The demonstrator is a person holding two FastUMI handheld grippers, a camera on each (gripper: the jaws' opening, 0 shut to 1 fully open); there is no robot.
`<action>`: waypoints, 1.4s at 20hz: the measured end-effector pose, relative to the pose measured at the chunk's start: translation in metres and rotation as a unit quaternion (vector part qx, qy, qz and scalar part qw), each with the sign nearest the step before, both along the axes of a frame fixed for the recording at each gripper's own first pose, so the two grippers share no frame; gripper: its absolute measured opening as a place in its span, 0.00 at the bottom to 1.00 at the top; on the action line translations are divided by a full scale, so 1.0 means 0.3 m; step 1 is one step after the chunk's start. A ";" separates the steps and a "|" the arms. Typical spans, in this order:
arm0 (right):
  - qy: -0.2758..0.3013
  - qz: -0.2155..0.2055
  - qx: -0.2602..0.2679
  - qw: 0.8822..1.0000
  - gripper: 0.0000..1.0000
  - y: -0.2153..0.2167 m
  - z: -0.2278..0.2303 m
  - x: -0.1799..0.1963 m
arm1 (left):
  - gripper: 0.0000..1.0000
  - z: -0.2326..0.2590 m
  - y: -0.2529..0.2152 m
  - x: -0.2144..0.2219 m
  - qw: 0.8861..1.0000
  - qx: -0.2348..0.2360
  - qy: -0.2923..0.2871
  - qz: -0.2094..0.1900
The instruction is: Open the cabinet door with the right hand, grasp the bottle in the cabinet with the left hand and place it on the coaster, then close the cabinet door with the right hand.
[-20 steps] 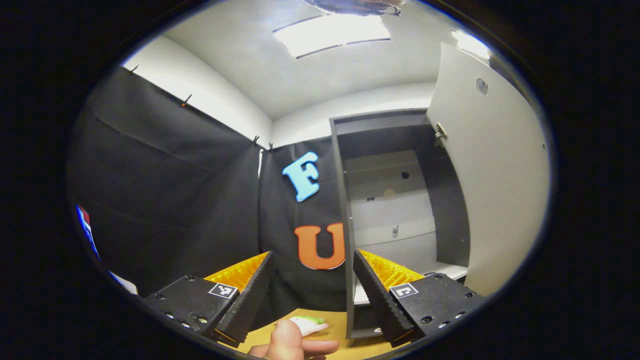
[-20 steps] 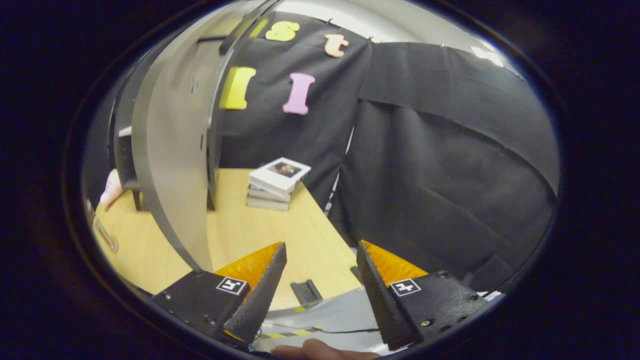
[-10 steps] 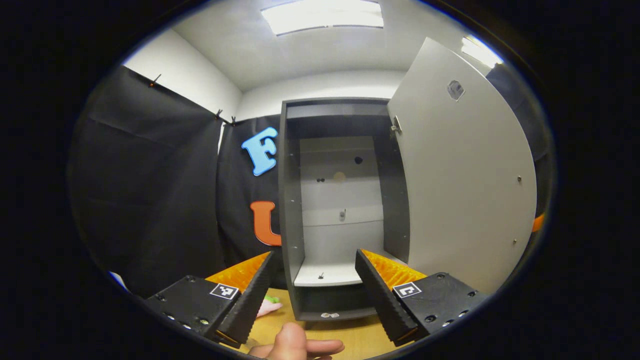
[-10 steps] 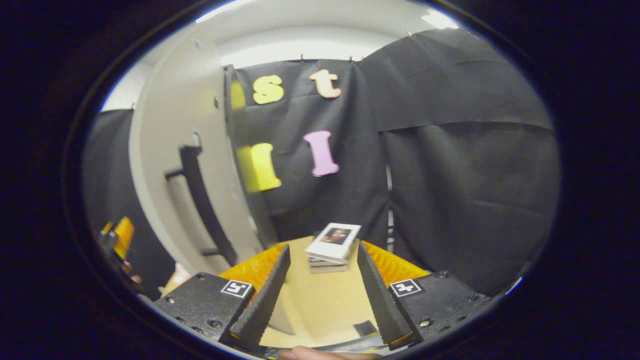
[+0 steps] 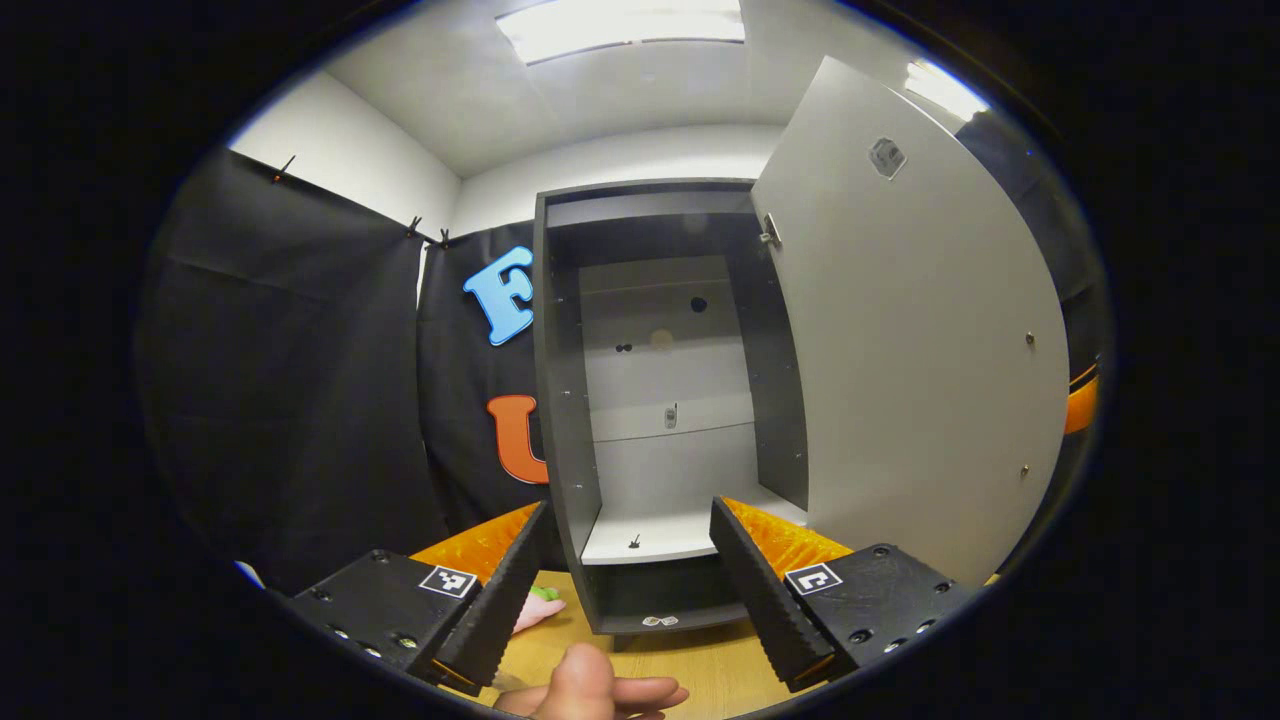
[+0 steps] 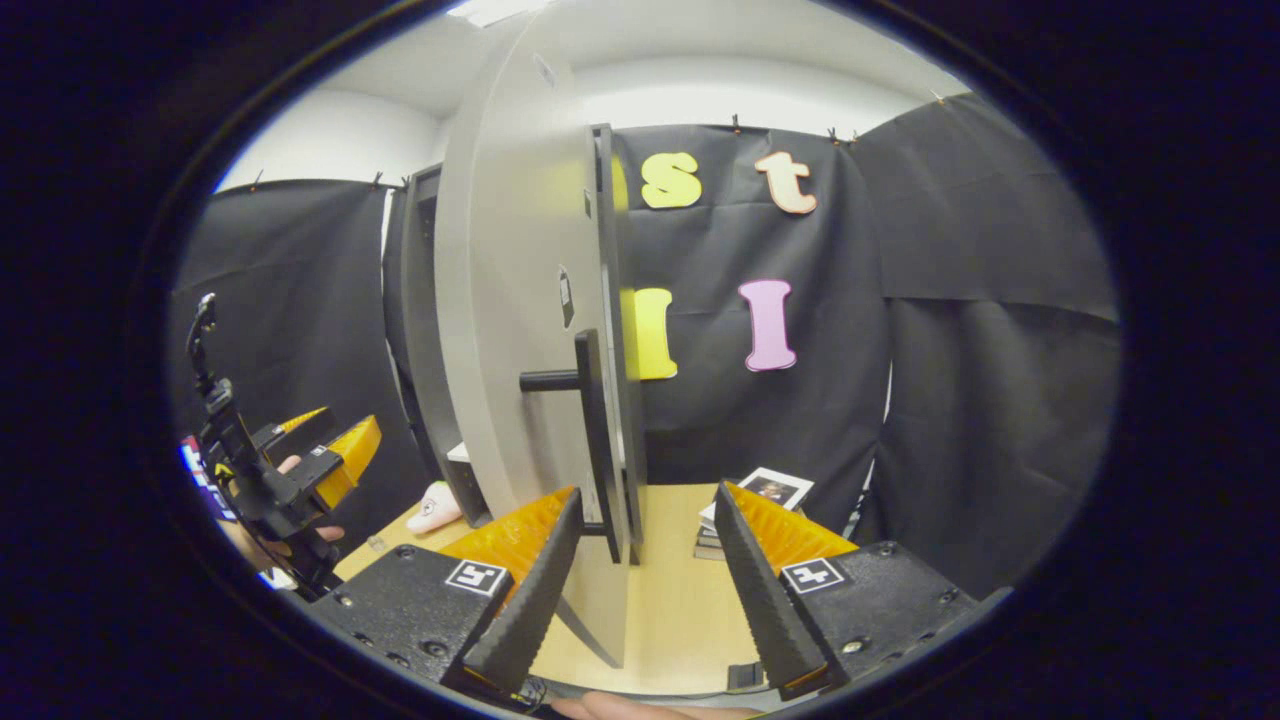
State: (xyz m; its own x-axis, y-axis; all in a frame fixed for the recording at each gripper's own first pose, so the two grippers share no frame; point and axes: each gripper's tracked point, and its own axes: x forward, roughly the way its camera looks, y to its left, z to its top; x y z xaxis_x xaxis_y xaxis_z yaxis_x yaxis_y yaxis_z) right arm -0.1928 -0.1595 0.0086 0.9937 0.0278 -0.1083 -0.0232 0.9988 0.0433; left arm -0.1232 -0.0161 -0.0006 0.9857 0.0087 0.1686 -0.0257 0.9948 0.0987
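The dark grey cabinet (image 5: 560, 400) stands open in the left gripper view, its pale door (image 5: 900, 360) swung out to the right. Its white shelf (image 5: 660, 535) lies just beyond my left gripper (image 5: 620, 575), which is open with nothing between its fingers. In the right gripper view the door (image 6: 510, 330) is seen nearly edge-on, and its black bar handle (image 6: 590, 440) hangs just past the left finger of my open right gripper (image 6: 640, 565). The left gripper (image 6: 330, 440) also shows there at far left, held by a hand.
A stack of books (image 6: 760, 495) lies on the wooden table (image 6: 670, 610) to the right of the door. A pink soft toy (image 6: 435, 508) sits near the cabinet's foot. A thumb (image 5: 590, 690) shows at the bottom edge.
The left gripper has turned right, so the open cabinet is now centred ahead. The right gripper has swung from the table and books to face the door's edge and handle.
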 end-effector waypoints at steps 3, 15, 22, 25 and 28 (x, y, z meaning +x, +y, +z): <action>0.006 0.004 0.001 1.000 0.83 0.044 0.012 0.011 | 0.96 -0.014 0.013 0.007 1.000 0.004 -0.003 -0.005; 0.028 0.080 -0.053 0.995 0.83 0.359 0.011 0.121 | 0.96 -0.065 0.289 0.055 0.998 -0.030 0.014 0.054; 0.020 0.088 -0.045 0.995 0.82 0.451 0.022 0.184 | 0.96 -0.117 0.433 0.130 0.995 -0.038 0.032 0.090; 0.017 0.083 -0.060 0.995 0.83 0.499 0.030 0.189 | 0.96 -0.133 0.437 0.174 0.995 -0.041 0.040 0.086; 0.013 0.070 -0.083 0.994 0.83 0.534 0.042 0.200 | 0.96 -0.130 0.433 0.211 0.995 -0.039 0.038 0.079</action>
State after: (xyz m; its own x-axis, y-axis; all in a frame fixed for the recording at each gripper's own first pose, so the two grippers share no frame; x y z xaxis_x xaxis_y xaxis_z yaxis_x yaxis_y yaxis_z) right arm -0.1328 0.0008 0.0213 0.9781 0.1455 -0.1491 -0.1638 0.9793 -0.1189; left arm -0.0600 0.1136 -0.0394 0.9807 0.1756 0.0856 -0.1786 0.9835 0.0282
